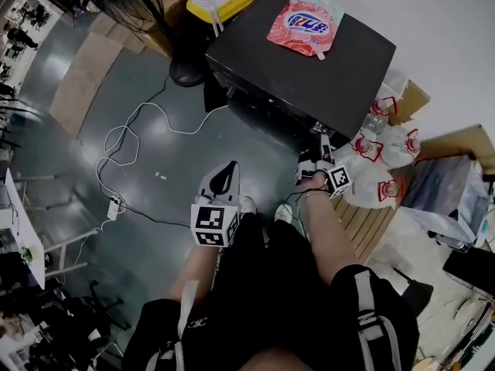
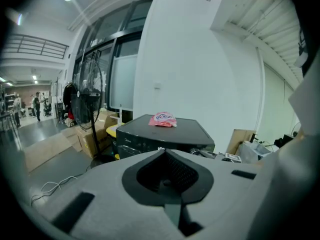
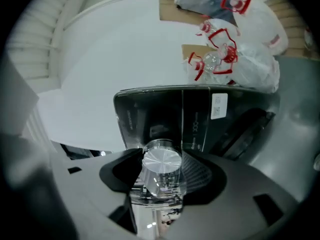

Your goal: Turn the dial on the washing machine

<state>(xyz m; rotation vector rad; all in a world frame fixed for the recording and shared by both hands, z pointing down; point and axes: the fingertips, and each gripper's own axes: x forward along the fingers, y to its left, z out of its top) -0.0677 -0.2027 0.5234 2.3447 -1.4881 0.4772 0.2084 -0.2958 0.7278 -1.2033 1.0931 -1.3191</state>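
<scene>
Our right gripper [image 3: 162,174] has its two jaws closed onto the dial [image 3: 161,159], a shiny round silver knob that sits squarely between them, one jaw pressing on either side. The dial stands out from the dark control panel [image 3: 150,119] of the washing machine [image 1: 309,60], directly ahead of this gripper. White plastic bags [image 1: 380,157] with red handles lie just off the right gripper's outer side, close to the machine's corner. A pink detergent pouch [image 1: 305,23] lies flat on the machine's top, farther on past the dial and above it.

Our left gripper [image 2: 167,179] holds nothing. Its jaws are drawn together and nothing sits between them. It hangs well apart from the machine and points toward its front, with the black machine and the pouch straight ahead of it. Off to this gripper's left stands a black floor fan [image 2: 86,101] beside cardboard boxes [image 2: 95,134], and white cables [image 1: 124,141] trail along the ground on that same side.
</scene>
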